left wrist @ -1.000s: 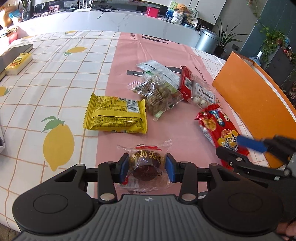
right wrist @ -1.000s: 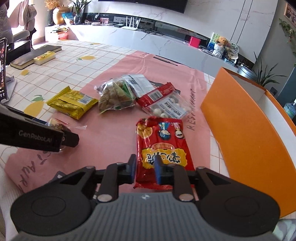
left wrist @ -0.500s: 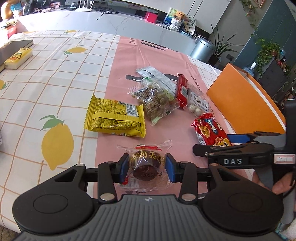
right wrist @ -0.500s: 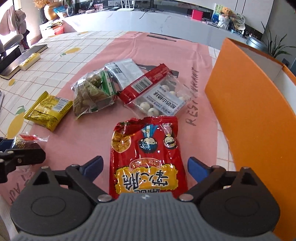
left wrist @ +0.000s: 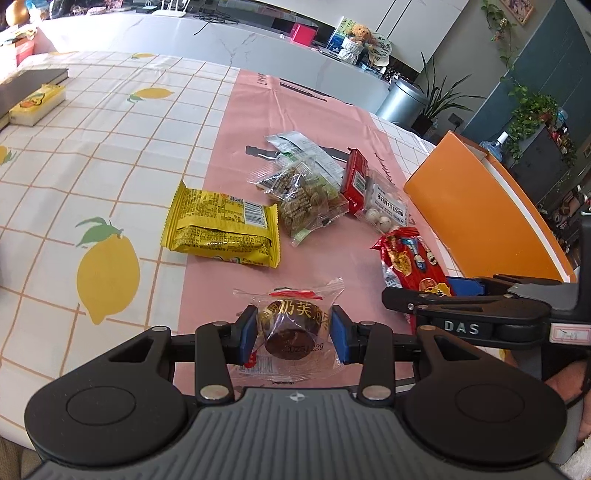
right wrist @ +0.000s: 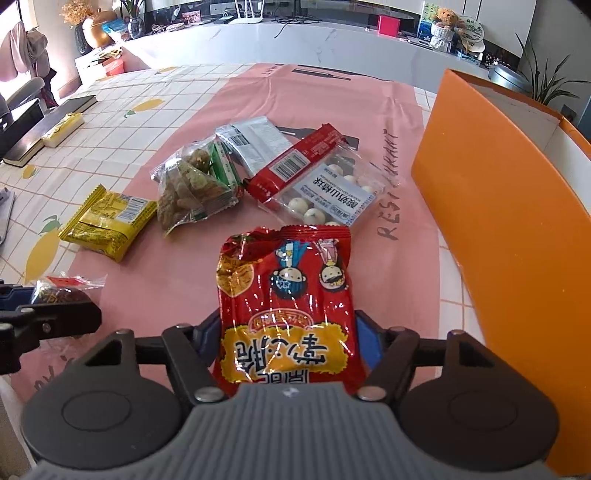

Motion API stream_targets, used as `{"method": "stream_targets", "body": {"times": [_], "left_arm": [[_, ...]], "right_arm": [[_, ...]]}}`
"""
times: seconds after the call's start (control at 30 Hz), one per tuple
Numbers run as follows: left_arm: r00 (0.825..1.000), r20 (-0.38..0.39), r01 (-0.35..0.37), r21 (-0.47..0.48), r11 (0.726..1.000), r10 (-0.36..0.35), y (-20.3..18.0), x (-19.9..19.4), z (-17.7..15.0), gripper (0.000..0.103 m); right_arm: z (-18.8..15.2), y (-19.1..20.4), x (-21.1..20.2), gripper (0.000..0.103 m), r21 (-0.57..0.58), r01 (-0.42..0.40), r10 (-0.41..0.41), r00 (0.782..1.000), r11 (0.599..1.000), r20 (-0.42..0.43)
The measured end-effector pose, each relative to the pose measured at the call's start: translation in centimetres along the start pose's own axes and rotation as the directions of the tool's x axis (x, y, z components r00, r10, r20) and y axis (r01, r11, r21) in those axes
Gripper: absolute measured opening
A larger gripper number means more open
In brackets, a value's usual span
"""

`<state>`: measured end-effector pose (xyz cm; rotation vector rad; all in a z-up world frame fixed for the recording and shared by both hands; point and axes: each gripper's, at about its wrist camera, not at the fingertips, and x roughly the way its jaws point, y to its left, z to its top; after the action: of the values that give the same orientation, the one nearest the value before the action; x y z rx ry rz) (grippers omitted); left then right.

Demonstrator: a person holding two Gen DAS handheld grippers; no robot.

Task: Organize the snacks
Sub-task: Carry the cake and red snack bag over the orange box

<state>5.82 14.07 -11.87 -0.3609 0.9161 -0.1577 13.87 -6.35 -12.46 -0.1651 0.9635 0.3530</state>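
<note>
A lived-in home dining and living area: a counter under a lemon-print tablecloth (left wrist: 110, 155) and pink runner (left wrist: 251, 110), a far marble ledge (right wrist: 332, 40) with a teddy bear (left wrist: 357, 33), potted plants (left wrist: 436, 99), and a coat rack (right wrist: 26, 48) far left.

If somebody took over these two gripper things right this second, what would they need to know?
Left gripper: shut on the wrapped brown cake.
Right gripper: closing around the red snack bag; whether it grips yet is unclear.
On the pink mat lie the yellow packet, nut bag, silver packet and candy-ball pack.
The orange box stands at right; no snack is visibly inside.
Left: everything.
</note>
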Motion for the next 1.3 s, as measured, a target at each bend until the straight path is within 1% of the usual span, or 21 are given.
{"method": "stream_targets", "body": {"times": [0.1,0.23,0.37,0.5,0.6,0.77,0.87,1.0,1.13,1.17,1.23,1.3], "left_arm": [[1.000,0.008,-0.011,0.006,1.000,0.011,-0.5,-0.3,0.0,0.046],[1.000,0.021,-0.020,0.017,1.000,0.020,-1.5,-1.1,0.0,0.046],[0.999,0.034,-0.003,0.032,0.999,0.002,-3.4,-2.2,0.2,0.046],[0.998,0.061,0.018,0.084,0.996,-0.023,-6.6,-3.3,1.3,0.046],[0.996,0.077,0.034,0.135,0.990,-0.045,-9.3,-3.7,2.3,0.046],[0.995,0.075,0.054,0.226,0.973,-0.073,-14.2,-3.1,4.1,0.046],[0.994,0.067,0.068,0.293,0.954,-0.091,-17.3,-2.4,5.1,0.046],[0.991,0.051,0.095,0.379,0.921,-0.123,-21.2,-1.2,6.8,0.046],[0.989,0.012,0.126,0.443,0.888,-0.146,-24.7,0.9,8.7,0.046],[0.989,0.001,0.132,0.463,0.877,-0.149,-25.6,1.5,9.0,0.046],[0.988,-0.029,0.146,0.515,0.845,-0.153,-27.4,3.0,9.6,0.046],[0.986,-0.081,0.168,0.568,0.806,-0.148,-29.0,4.8,10.0,0.046]], "right_arm": [[-0.2,-0.4,-1.7,0.069,0.004,-0.011,0.010,1.000,1.000,0.022],[-0.8,-1.7,-4.1,0.069,0.031,-0.050,0.048,0.998,0.998,0.051],[-1.3,-3.2,-7.0,0.069,0.035,-0.092,0.088,0.991,0.995,0.097],[-0.9,-5.2,-10.1,0.069,0.016,-0.120,0.117,0.983,0.993,0.142],[-0.2,-6.9,-12.3,0.069,-0.011,-0.106,0.106,0.979,0.994,0.172],[0.9,-10.9,-15.2,0.069,-0.023,-0.079,0.083,0.975,0.997,0.204],[1.4,-13.5,-16.2,0.069,-0.011,-0.068,0.069,0.976,0.998,0.205],[1.8,-17.1,-16.8,0.069,0.005,-0.032,0.030,0.980,0.999,0.199],[2.2,-20.4,-16.6,0.069,0.011,-0.001,-0.001,0.985,1.000,0.173],[2.3,-21.2,-16.3,0.069,0.013,0.004,-0.006,0.987,1.000,0.162],[2.5,-22.9,-15.5,0.069,0.022,0.010,-0.013,0.991,1.000,0.131],[2.8,-24.5,-14.3,0.069,0.029,0.007,-0.009,0.996,1.000,0.092]]}}
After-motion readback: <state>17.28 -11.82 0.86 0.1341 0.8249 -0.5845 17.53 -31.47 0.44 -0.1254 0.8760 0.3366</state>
